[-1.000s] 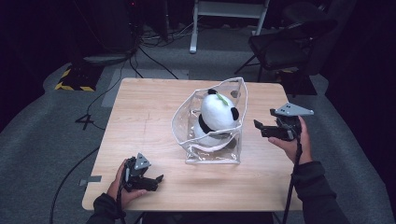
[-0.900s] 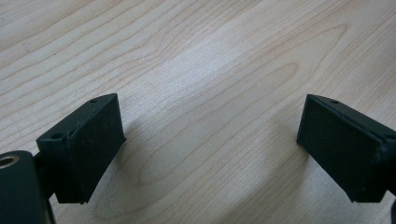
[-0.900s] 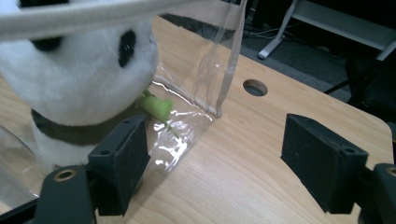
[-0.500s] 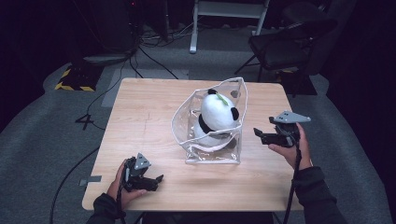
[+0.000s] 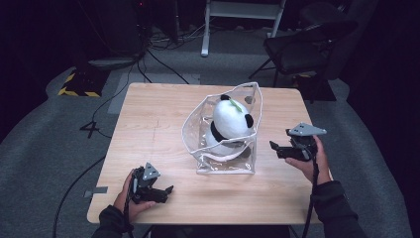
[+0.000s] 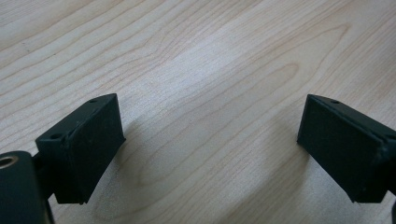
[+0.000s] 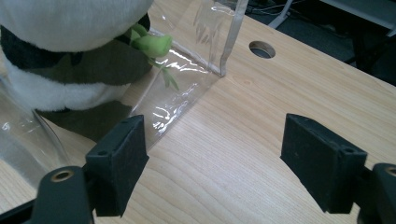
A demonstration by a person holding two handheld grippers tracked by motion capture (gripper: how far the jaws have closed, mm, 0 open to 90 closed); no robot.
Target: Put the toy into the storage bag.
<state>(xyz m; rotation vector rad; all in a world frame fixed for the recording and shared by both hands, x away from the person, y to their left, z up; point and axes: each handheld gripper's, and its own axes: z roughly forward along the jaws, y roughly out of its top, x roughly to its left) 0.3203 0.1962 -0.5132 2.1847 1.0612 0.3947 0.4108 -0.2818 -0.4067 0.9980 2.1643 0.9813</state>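
My right claw (image 5: 275, 148) is hovering spread at three o'clock of the clear bag (image 5: 198, 130) holding the plush panda (image 5: 229, 119); left claw (image 5: 166, 192) is resting spread on the desk (image 5: 148, 124).

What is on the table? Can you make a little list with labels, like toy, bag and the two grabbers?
toy: plush panda, white and black, with a green bit on it
bag: clear plastic bag, standing open at the top on the table, panda inside
table: light wooden table
left gripper: low at the table's near left corner, jaws open, nothing between them
right gripper: just right of the bag, jaws open, pointing at it, not touching it
around: grey floor, cables, dark chair behind the table
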